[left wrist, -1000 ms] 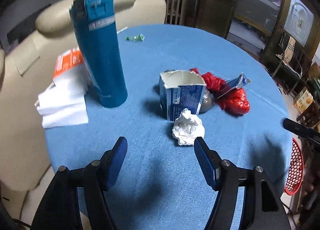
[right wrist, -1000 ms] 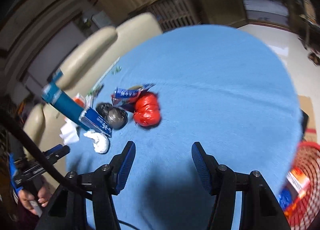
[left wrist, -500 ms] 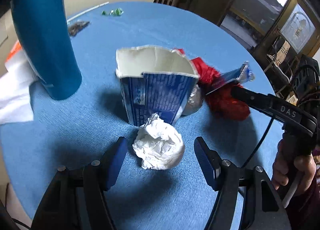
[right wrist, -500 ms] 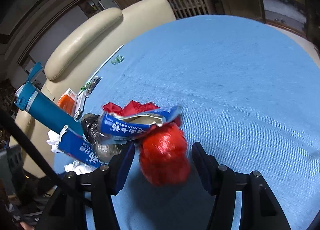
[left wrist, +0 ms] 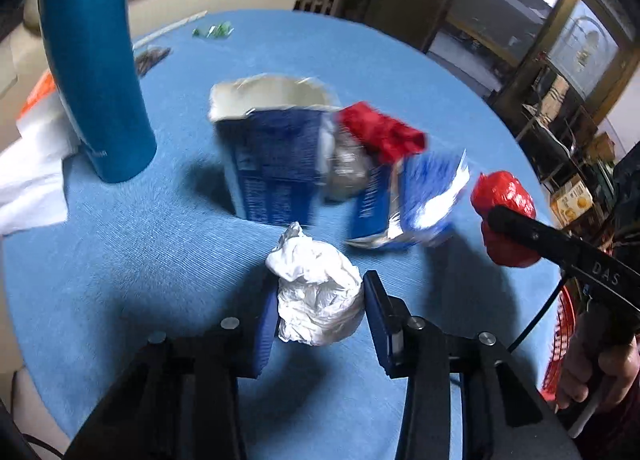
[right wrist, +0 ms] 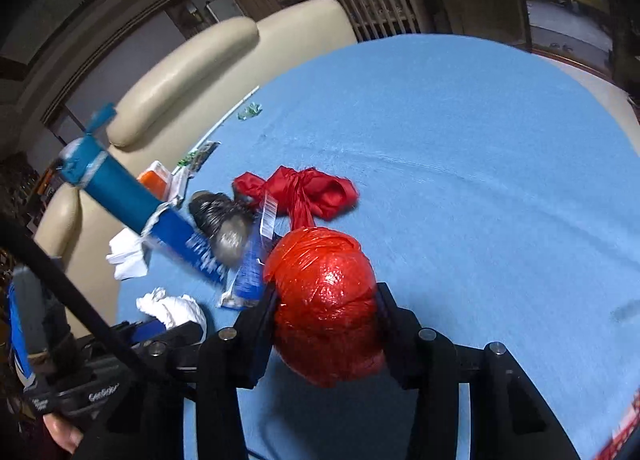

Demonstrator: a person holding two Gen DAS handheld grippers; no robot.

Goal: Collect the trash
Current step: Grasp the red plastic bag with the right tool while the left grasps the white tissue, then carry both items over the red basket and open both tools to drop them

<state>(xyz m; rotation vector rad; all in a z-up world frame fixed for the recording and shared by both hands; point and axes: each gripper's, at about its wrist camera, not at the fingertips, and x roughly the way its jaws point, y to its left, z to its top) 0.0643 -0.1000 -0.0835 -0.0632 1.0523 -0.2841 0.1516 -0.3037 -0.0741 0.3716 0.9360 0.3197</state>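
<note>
Both hand-held grippers clamp trash on the blue bench (right wrist: 480, 139).
We see the left hand-held gripper (left wrist: 320, 300) pinching a crumpled white tissue wad (left wrist: 316, 296); the right hand-held gripper (right wrist: 326, 312) grips a shiny red knotted plastic bag (right wrist: 326, 296), both at the bench's near edge.

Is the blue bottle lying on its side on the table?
No, the blue bottle stands upright on the table.
</note>
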